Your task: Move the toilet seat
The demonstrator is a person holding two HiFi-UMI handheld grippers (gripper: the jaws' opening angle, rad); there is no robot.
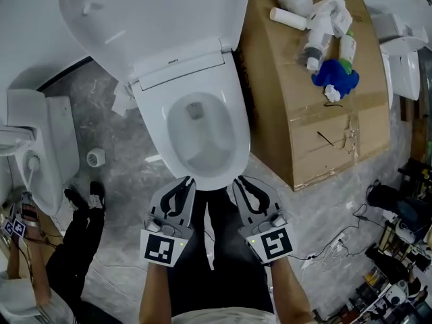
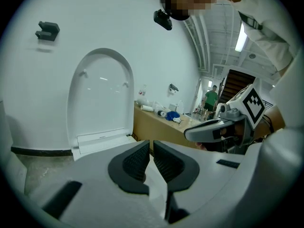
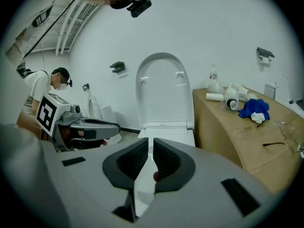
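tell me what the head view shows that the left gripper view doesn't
Only the head view: the bowl's inside seen from above, a small white roll and cables on the floor, and the left gripper from outside. Only the left gripper view: its own jaws, shut on nothing, a wall bracket, and a far-off person in green. Both: the raised lid, the cardboard box with bottles and a blue cloth, and the right gripper.

The left claw [image 2: 151, 161] has its jaws pressed together, with nothing between them. Beyond it the toilet lid [image 2: 100, 96] stands raised against the white wall. The right claw [image 2: 194, 132] hovers at the right.
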